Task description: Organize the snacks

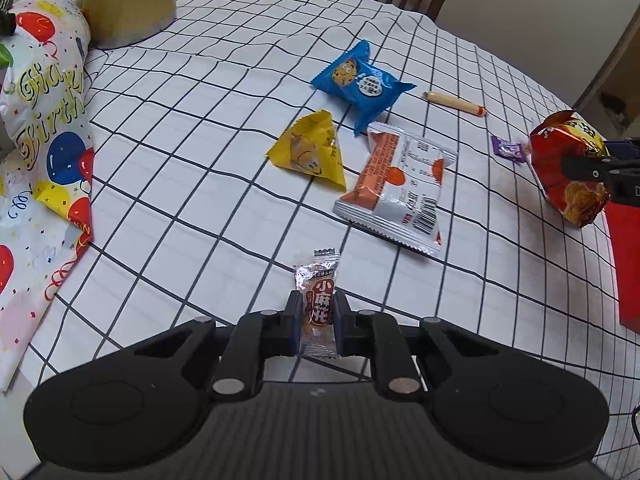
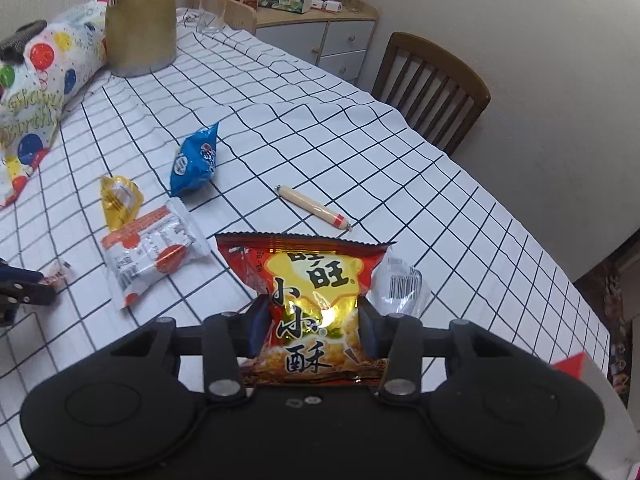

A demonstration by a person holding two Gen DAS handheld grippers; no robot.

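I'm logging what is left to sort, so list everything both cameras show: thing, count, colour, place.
small twist snack packet: 1, clear and brown, in the left gripper
red snack bag: 1, red and gold, in the right gripper
blue cookie packet: 1, blue, mid-table
yellow packet: 1, yellow, beside the blue one
orange-white packet: 1, orange and silver-white, mid-table
sausage stick: 1, cream with red band, past the packets
purple candy: 1, purple, near the red bag
birthday bag: 1, white with balloons, table's left
gold jug: 1, gold, far end
tablecloth: 1, white, black grid
chair: 1, brown, behind table
left gripper: 1, black
right gripper: 1, black
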